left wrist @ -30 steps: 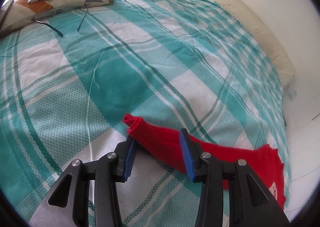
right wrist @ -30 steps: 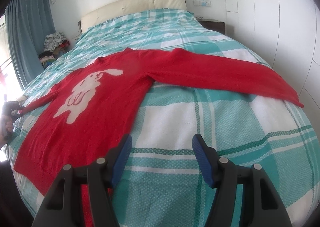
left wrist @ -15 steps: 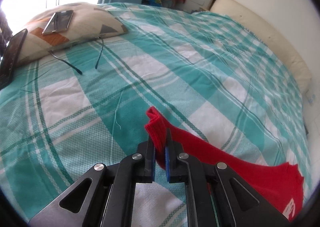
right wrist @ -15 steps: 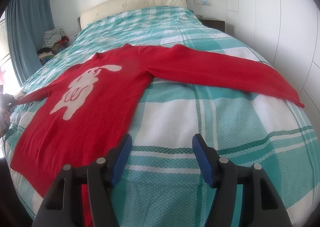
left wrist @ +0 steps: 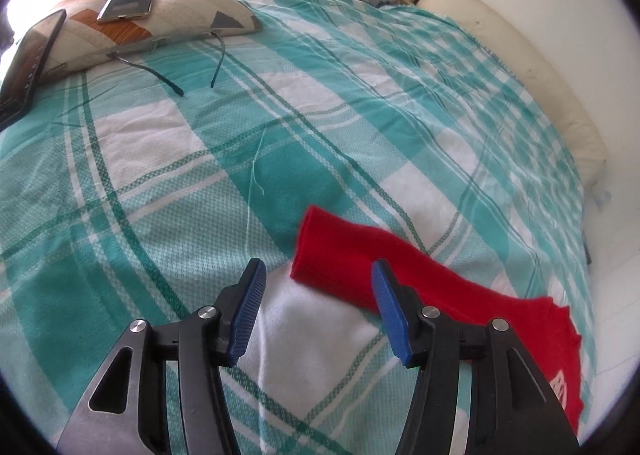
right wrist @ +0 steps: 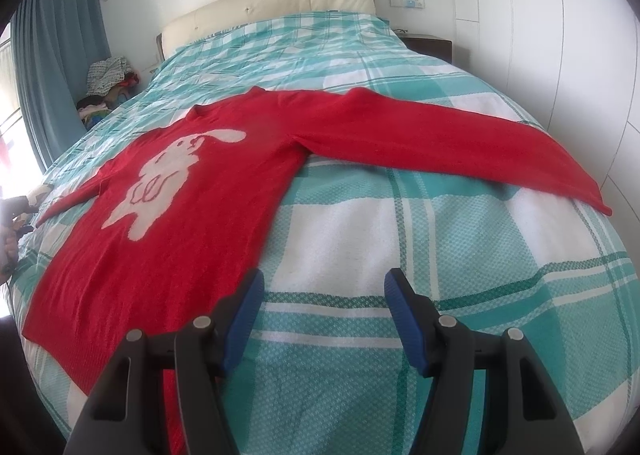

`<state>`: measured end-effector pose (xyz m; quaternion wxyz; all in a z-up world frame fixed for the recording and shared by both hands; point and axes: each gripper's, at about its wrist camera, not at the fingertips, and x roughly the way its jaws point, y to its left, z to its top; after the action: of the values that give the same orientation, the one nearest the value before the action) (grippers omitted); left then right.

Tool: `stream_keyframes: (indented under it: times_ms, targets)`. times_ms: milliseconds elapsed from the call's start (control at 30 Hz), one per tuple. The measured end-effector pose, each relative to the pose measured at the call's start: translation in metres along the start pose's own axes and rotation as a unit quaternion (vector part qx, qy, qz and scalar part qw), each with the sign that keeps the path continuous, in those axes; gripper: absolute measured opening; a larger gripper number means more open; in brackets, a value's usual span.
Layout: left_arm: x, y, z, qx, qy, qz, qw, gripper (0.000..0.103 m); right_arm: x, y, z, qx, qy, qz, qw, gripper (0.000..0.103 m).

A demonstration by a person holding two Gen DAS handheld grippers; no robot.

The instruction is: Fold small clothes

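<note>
Released and flattened: the left sleeve cuff has dropped out of the left gripper (left wrist: 316,307), whose jaws have just been opening after a pinch half a second ago.

Left to right: the left gripper now stands released with nothing between its pads, the cuff of the left sleeve (left wrist: 332,251) lying flat on the bed (left wrist: 160,183) just beyond its right finger instead of bunched upright as before. That looks like spreading finished on this side, no fold begun. A pillow (left wrist: 168,11) carrying a phone (left wrist: 128,1) sits at the far left corner. From the right gripper (right wrist: 324,313), unmoved and released over bare checked bedcover, the red sweater (right wrist: 192,207) lies face up, rabbit showing, right sleeve (right wrist: 440,135) stretched toward the wardrobe (right wrist: 580,35); headboard (right wrist: 272,7) beyond.
</note>
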<state>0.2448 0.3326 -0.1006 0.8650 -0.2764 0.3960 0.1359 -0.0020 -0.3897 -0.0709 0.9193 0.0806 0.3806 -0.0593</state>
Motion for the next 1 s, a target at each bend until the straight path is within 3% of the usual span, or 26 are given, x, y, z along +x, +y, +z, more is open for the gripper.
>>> stream_keyframes:
  times_ms: [133,233,367,467,567,733,833,900,1000]
  targets:
    - [0.007,-0.017,-0.018,0.07,0.044,-0.01,0.9965,0.058,0.002,0.003,-0.001,-0.004,0.005,0.0,1.0,0.062]
    - [0.014,-0.047,-0.031,0.153,0.048,0.007,0.987,0.057,0.002,0.006,-0.002,-0.009,0.006,-0.002,1.0,0.062]
    - [0.015,-0.091,-0.037,0.217,0.027,-0.012,0.9758,0.057,0.003,0.007,-0.002,-0.011,0.006,-0.006,1.0,0.062]
    - [0.045,-0.119,-0.04,0.253,0.071,-0.008,0.9648,0.057,0.005,0.006,-0.003,-0.007,0.012,-0.007,1.0,0.062]
    - [0.075,-0.134,-0.04,0.261,0.08,0.023,0.9618,0.056,0.007,0.004,-0.003,-0.003,0.015,-0.007,1.0,0.063]
    - [0.091,-0.145,-0.019,0.222,0.067,0.033,0.9721,0.06,0.009,0.003,-0.003,-0.005,0.017,-0.009,1.0,0.062]
    - [0.093,-0.153,-0.019,0.248,0.072,0.045,0.9651,0.06,0.01,0.001,-0.002,-0.003,0.018,-0.008,1.0,0.062]
    - [0.085,-0.149,-0.018,0.259,0.078,0.031,0.9623,0.06,0.008,0.0,-0.001,0.0,0.015,-0.005,1.0,0.062]
    - [0.06,-0.126,-0.01,0.24,0.076,0.002,0.9678,0.06,0.005,-0.001,-0.001,0.005,0.011,-0.001,1.0,0.062]
